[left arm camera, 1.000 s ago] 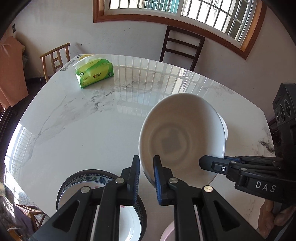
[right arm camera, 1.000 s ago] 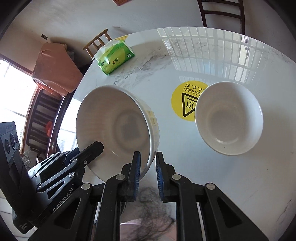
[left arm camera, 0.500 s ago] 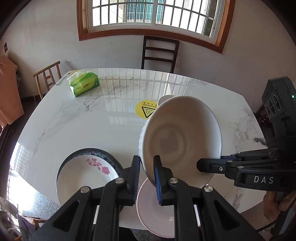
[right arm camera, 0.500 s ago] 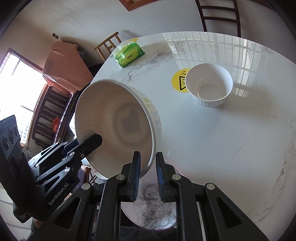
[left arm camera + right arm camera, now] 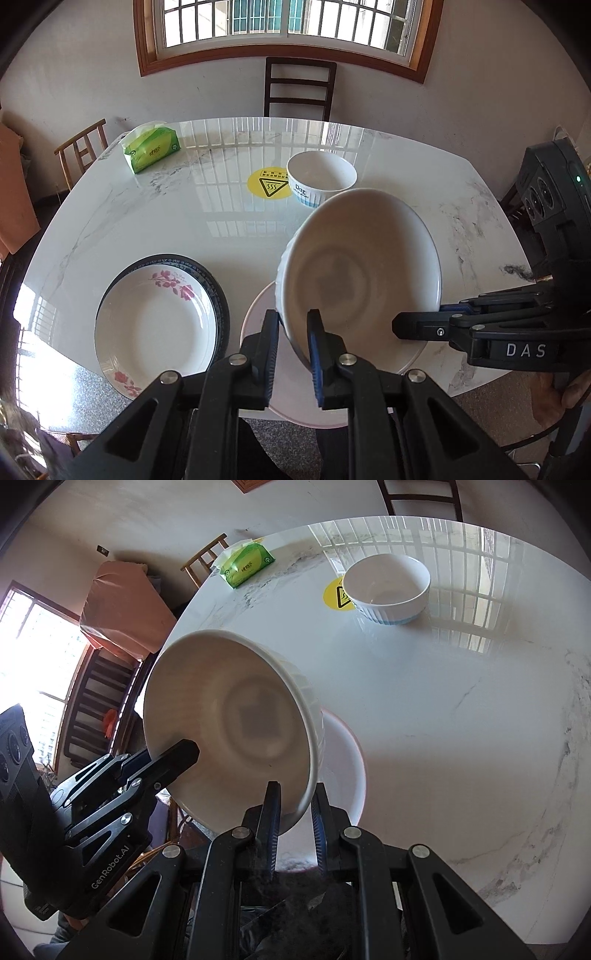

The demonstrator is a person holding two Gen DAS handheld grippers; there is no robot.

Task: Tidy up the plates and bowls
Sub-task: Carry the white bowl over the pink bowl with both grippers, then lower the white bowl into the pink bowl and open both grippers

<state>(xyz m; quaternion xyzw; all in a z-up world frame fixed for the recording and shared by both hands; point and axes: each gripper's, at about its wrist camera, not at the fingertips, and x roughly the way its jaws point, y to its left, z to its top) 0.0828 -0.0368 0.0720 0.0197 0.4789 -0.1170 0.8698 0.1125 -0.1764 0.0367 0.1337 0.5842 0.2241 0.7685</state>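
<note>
The left gripper [image 5: 293, 345] is pinching the near rim of the big bowl [image 5: 364, 269], one finger inside and one outside. The right gripper [image 5: 294, 821] is clamping the same bowl's rim from the other side, its pads pressing the wall between them. The bowl is hanging tilted in the air over the pink plate [image 5: 258, 314], which is sitting at the table's [image 5: 147, 221] near edge. To the left of that plate, a floral plate [image 5: 155, 325] is lying on a dark-rimmed one [image 5: 218, 295]. Farther off, a small bowl [image 5: 321, 179] is standing just right of a yellow sticker [image 5: 267, 183]. A green tissue pack [image 5: 151, 147] is resting at the far left. A chair [image 5: 300, 88] is standing behind the table under the window [image 5: 284, 22].
</note>
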